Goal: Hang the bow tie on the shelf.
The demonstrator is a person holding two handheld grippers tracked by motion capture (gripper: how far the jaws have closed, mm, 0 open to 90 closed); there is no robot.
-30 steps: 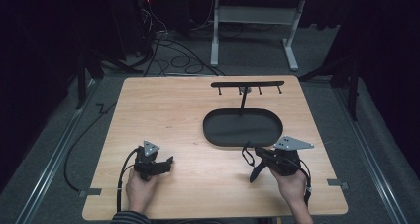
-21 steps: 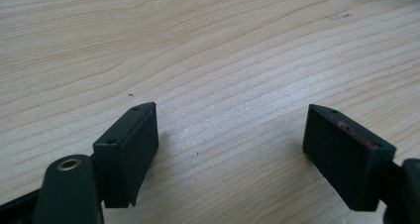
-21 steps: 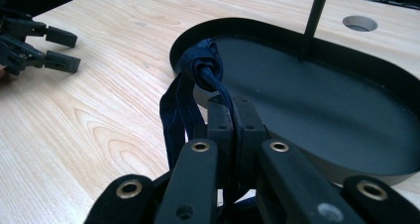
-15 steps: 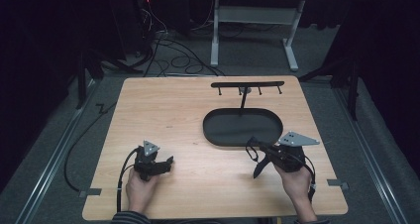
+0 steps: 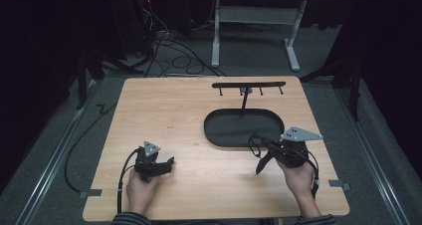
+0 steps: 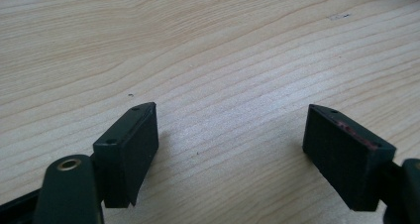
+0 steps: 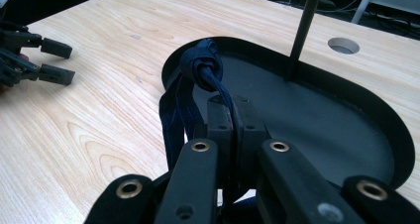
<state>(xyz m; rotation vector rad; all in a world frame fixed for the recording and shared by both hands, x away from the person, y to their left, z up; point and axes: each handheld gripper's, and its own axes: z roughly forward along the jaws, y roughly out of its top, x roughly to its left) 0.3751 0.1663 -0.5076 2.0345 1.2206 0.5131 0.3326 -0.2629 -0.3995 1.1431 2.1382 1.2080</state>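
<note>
While my right gripper [image 7: 233, 116] pinches one knotted dark blue cord [image 7: 200, 65] over the black oval tray's [image 5: 219, 135] near rim, knot clear from its own camera, my left gripper [image 6: 230, 149] gapes over bare table [image 5: 169, 105], one hook stand [image 5: 248, 85], two grippers.

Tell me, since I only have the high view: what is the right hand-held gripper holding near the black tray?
Observer: The right hand-held gripper is shut on a dark blue cord with a knot at the top.
Operator: Is the cord inside the tray?
Observer: Its knot sits at the tray rim; the loops hang over the wooden table.
Operator: And the left one?
Observer: The left hand-held gripper is open, with bare wood between its jaws.
</note>
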